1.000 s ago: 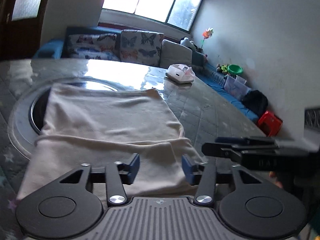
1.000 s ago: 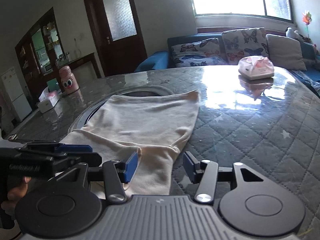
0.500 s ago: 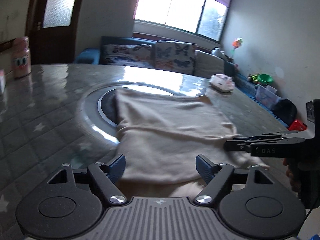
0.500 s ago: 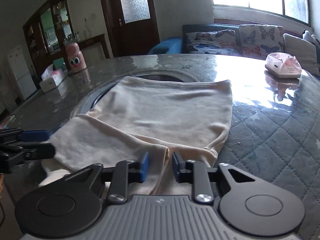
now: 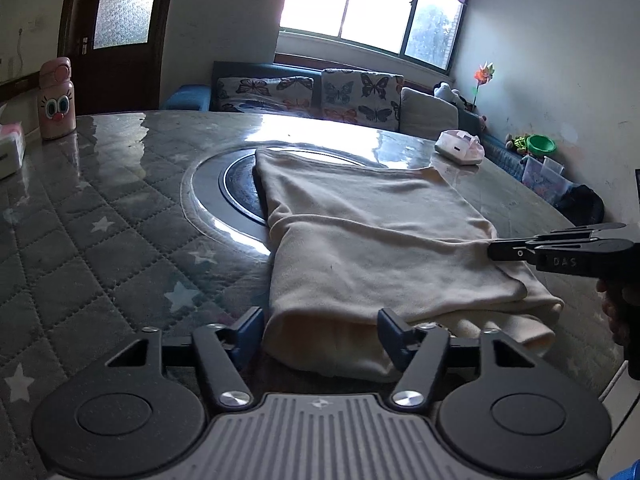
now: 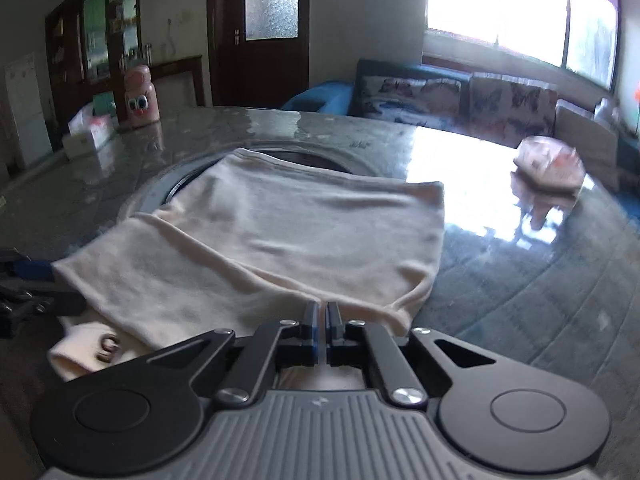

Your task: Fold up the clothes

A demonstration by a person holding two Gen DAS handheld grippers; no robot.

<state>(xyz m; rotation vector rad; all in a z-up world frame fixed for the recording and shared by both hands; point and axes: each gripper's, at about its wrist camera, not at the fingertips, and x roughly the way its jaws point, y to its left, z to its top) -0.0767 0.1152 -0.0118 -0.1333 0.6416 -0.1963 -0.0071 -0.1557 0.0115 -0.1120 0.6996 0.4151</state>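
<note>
1. Since half a second ago, my right tool (image 6: 322,330) has closed, pinching the near edge of the cream garment (image 6: 280,240).
2. My left tool (image 5: 320,334) stays spread at the near-left corner.
3. Beyond, the garment lies partly folded on the bench (image 5: 100,220), so I judge a fold is starting.

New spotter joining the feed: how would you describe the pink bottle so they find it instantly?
Start at the big quilted table and follow its far left edge toward the dark wooden door. The pink bottle stands upright there, beside a tissue box; only it has cartoon eyes.
</note>
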